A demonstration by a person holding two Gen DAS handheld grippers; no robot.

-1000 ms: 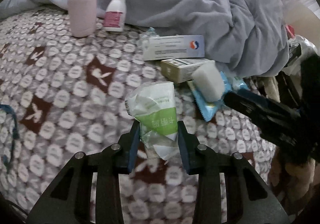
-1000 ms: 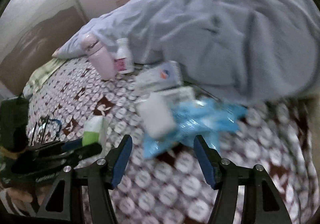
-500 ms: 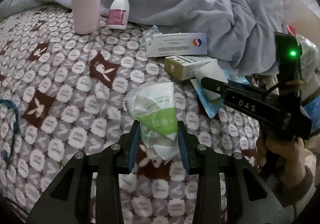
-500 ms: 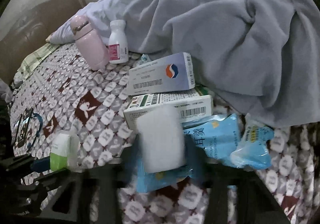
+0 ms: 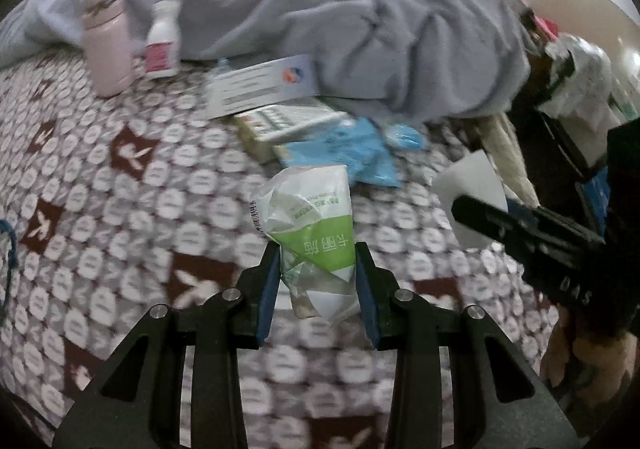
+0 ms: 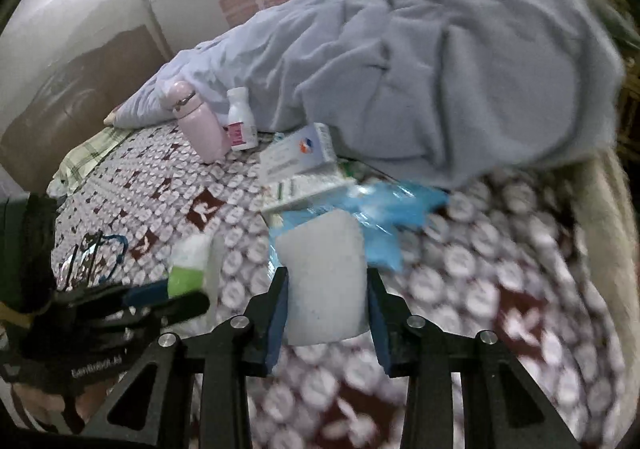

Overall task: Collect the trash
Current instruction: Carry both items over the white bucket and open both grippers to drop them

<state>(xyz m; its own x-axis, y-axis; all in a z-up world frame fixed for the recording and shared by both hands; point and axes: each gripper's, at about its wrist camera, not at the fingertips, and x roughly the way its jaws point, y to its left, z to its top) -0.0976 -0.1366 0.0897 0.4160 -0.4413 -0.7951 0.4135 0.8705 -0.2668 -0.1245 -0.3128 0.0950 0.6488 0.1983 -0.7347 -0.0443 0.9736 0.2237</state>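
In the left wrist view my left claw (image 5: 316,285) is clamped on a crumpled green-and-white wrapper (image 5: 310,229), lifted off the patterned bed cover (image 5: 120,209) so I can carry it away as trash. In the right wrist view my right claw (image 6: 327,299) has just been closing and now pinches a white tissue wad (image 6: 324,273). A blue packet (image 6: 372,217) and two boxes (image 6: 300,165) lie beyond, a pink flask (image 6: 198,121) and pill bottle (image 6: 240,121) further back against the grey duvet (image 6: 440,69); nothing blocks either load.

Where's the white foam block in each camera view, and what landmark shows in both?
Left wrist view: white foam block at right, behind the right gripper's dark finger.
Right wrist view: bottom centre, clamped between the jaws.
Shared landmark: pink bottle against the grey blanket.
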